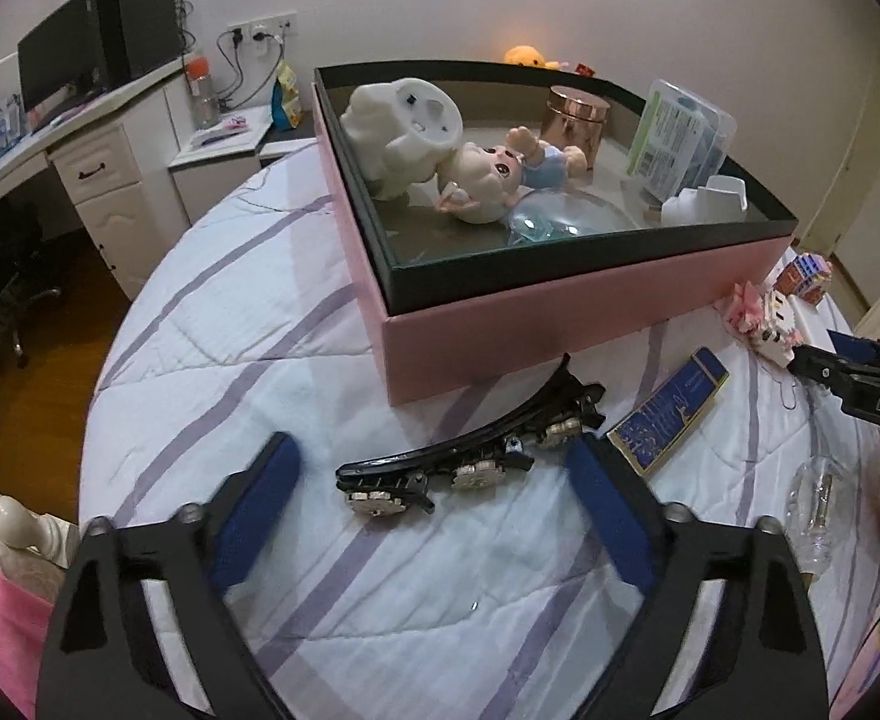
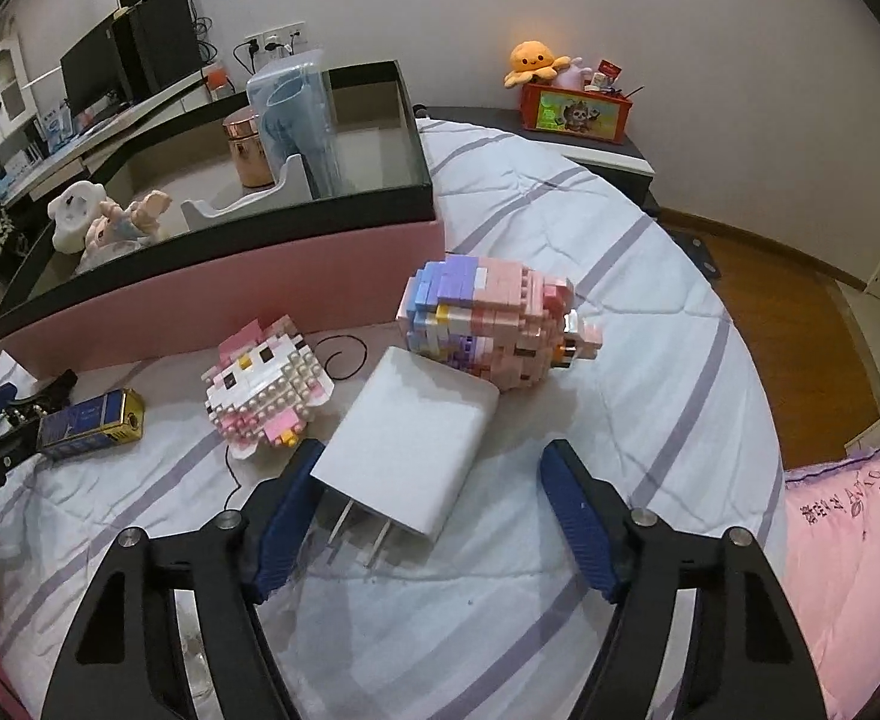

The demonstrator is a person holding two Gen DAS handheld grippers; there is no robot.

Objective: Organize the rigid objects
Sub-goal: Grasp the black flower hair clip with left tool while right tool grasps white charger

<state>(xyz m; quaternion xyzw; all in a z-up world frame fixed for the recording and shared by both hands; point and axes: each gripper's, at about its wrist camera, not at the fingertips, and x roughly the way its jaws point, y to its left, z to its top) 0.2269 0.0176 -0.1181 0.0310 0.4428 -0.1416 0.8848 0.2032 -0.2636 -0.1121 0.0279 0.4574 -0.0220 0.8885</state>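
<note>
A black hair clip (image 1: 470, 456) set with pale jewels lies on the striped quilt between the fingers of my left gripper (image 1: 434, 468). The blue pads stand open on either side of it, clear of it. In the right wrist view a white plug-in charger (image 2: 416, 432) lies prongs toward me between the fingers of my right gripper (image 2: 431, 462). The left pad is at the charger's edge and the right pad is well apart from it, so the gripper is open. A pink box (image 1: 560, 324) with a black rim stands beyond, holding a doll, a white toy and a copper jar.
On the quilt near the box (image 2: 230, 288) lie a blue tin (image 2: 92, 423), a cat-shaped brick figure (image 2: 266, 396) and a pastel brick figure (image 2: 488, 324). A clear plastic item (image 1: 818, 504) lies at the right. A desk and a bedside shelf stand beyond the bed.
</note>
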